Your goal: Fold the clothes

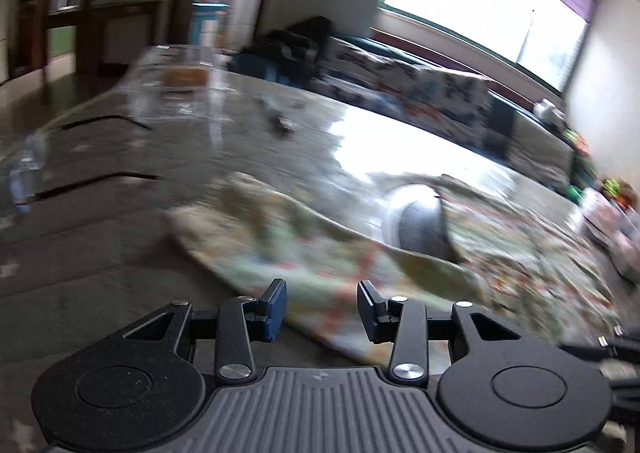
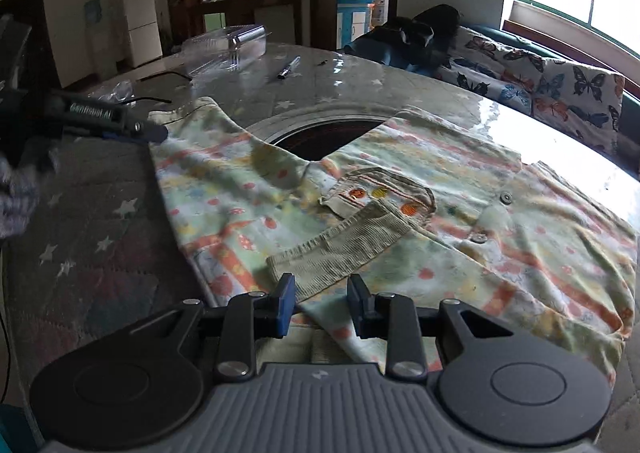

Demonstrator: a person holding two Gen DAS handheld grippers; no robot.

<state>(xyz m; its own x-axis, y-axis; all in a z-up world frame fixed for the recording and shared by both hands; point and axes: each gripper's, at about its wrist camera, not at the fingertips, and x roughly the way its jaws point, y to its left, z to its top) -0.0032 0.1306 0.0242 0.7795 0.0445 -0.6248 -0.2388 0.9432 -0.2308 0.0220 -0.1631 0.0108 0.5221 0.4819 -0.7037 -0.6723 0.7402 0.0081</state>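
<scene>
A small pastel patterned shirt (image 2: 400, 213) with a corduroy collar and cuffs lies spread on the round table, one sleeve folded across its front. My right gripper (image 2: 321, 303) is open, just above the shirt's near edge, with a fold of cloth between its fingers. My left gripper (image 1: 322, 309) is open over the shirt's sleeve (image 1: 280, 249); that view is blurred. The left gripper also shows in the right wrist view (image 2: 154, 132), at the tip of the far sleeve.
The round table (image 2: 100, 233) has a star-patterned cover and a dark central ring (image 2: 328, 133). A clear plastic box (image 2: 228, 45), a pen (image 2: 289, 67) and black cables (image 2: 156, 99) lie at the far side. A butterfly-print sofa (image 2: 540, 81) stands behind.
</scene>
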